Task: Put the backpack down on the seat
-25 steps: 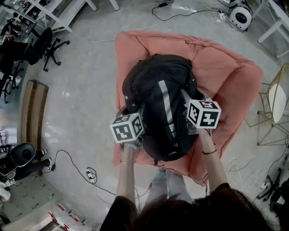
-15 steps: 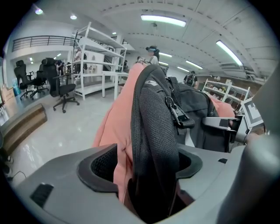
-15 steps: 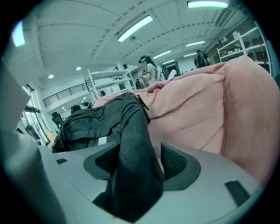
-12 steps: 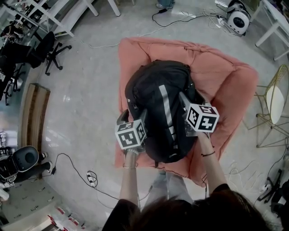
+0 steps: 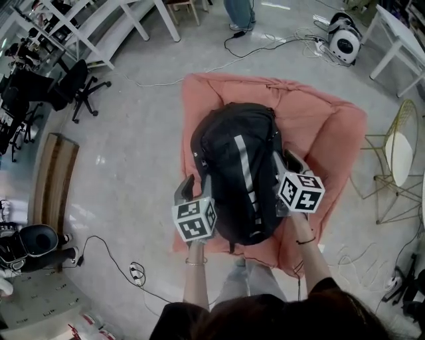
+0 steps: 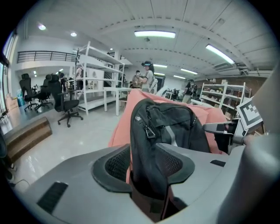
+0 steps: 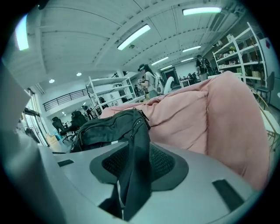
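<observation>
A black backpack (image 5: pixel 236 166) with a grey stripe lies on the pink cushioned seat (image 5: pixel 319 126). My left gripper (image 5: pixel 197 186) is at the pack's left side. In the left gripper view the backpack (image 6: pixel 168 127) rises from between the pads, and the left gripper (image 6: pixel 148 164) is shut on a fold of its black fabric. My right gripper (image 5: pixel 284 165) is at the pack's right side. The right gripper (image 7: pixel 133 164) pinches a dark fold of the backpack (image 7: pixel 111 127), with the pink seat (image 7: pixel 197 118) behind. Both jaws have just been closing on the fabric.
A gold wire chair (image 5: pixel 398 159) stands right of the seat. A black office chair (image 5: pixel 80 80) and a wooden bench (image 5: pixel 53 172) are on the left. Cables (image 5: pixel 133 269) trail across the floor. A person's legs (image 5: pixel 239 13) show at the top edge.
Both grippers have shifted nearer to me along the backpack's sides. The backpack and seat sit lower in the view than a second ago.
</observation>
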`<state>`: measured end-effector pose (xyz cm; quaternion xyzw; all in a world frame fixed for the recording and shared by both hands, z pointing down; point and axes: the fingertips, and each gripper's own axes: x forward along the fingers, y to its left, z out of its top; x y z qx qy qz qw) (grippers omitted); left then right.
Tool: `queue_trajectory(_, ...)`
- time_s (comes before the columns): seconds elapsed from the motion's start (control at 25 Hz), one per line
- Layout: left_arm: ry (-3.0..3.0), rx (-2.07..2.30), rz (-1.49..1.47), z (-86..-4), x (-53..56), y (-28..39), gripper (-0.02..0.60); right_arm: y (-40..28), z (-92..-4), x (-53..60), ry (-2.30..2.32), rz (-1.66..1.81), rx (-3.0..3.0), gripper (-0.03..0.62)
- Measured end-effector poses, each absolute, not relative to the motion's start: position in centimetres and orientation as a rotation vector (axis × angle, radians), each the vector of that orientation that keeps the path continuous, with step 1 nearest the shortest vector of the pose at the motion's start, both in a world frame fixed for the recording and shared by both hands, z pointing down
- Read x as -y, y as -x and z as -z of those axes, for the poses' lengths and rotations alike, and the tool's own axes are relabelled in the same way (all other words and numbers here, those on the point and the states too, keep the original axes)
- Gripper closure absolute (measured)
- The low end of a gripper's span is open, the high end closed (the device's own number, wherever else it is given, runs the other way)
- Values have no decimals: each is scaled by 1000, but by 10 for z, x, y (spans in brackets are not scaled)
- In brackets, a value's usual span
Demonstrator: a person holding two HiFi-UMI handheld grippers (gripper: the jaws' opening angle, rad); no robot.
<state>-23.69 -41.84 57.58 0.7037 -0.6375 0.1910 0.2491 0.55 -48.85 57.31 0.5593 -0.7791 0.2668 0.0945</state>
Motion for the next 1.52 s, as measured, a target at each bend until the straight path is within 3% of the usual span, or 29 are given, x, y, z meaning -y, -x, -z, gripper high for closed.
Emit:
queue_trajectory(0.2,-1967,1768,-506,-552,402,233,505,1,-549,470,-1643,-718,2345,523)
queue_trajectory(0.48,-2059,1727,-395,-511,376,219,558,8,-506,441,-1613,-625,2410,569)
queue_trajectory(1.52,-2399,1753,-175,-370,266,224,568,2,-349,316,-1511,-210,2725,580)
